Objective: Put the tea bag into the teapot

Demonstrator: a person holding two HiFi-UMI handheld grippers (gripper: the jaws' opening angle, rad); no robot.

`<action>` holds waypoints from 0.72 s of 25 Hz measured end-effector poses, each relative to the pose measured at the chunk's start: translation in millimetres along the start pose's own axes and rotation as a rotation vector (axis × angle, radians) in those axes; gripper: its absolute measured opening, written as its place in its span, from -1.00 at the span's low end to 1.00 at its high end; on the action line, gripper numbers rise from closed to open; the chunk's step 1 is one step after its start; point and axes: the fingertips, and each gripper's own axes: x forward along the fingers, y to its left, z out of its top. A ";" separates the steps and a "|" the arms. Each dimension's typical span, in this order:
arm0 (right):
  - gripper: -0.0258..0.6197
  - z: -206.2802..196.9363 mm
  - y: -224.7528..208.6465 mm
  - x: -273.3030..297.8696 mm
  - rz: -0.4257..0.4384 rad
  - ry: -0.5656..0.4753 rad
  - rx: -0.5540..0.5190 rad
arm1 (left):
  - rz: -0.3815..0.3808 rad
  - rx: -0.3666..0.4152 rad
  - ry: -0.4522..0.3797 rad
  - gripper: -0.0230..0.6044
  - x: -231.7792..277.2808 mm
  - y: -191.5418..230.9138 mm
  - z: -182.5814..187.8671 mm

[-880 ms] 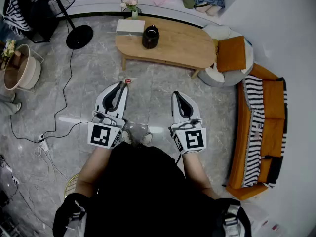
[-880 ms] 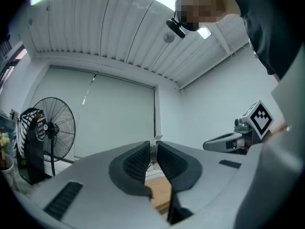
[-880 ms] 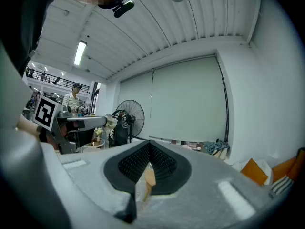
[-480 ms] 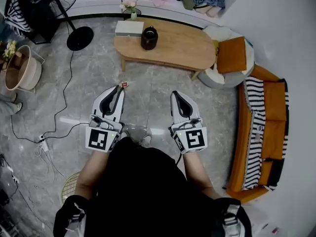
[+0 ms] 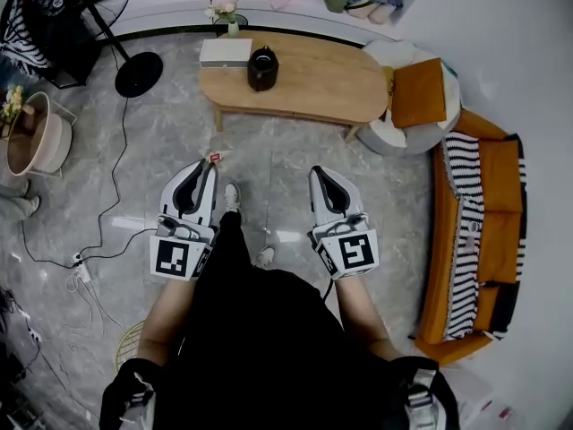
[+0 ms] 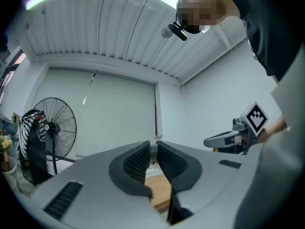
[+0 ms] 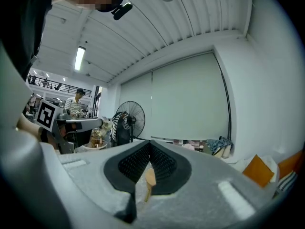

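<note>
In the head view a dark teapot [image 5: 261, 68] stands on the low oval wooden table [image 5: 322, 83], ahead of both grippers. My left gripper [image 5: 211, 162] is held over the floor and is shut on the tea bag [image 5: 215, 157], whose small red and white tag sticks out past the tips. In the left gripper view the bag's clear wrapper [image 6: 154, 151] is pinched between the ribbed pads [image 6: 136, 162] of that gripper [image 6: 153, 149]. My right gripper [image 5: 319, 172] is level beside it, shut and holding nothing. In the right gripper view its [image 7: 150, 144] jaws meet at the tips.
A white box [image 5: 225, 52] and a small flower vase [image 5: 231, 16] share the table's left end. A standing fan [image 5: 136, 72] is to the left, with cables [image 5: 98, 231] across the floor. An orange cushion on a pouf [image 5: 419, 97] and a striped sofa [image 5: 479, 231] are on the right.
The person has stepped toward the table, one shoe now forward between the grippers. The left gripper with the tea bag has drifted slightly left. The right gripper keeps its place.
</note>
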 end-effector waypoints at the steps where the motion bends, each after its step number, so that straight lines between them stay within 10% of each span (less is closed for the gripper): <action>1: -0.91 -2.0 -2.0 4.9 -0.002 0.007 -0.003 | -0.001 -0.016 -0.001 -0.79 5.9 4.3 -4.1; 18: -0.91 -9.7 -90.5 202.9 -0.072 0.127 0.049 | -0.065 -0.077 0.024 -0.79 186.2 150.6 -40.2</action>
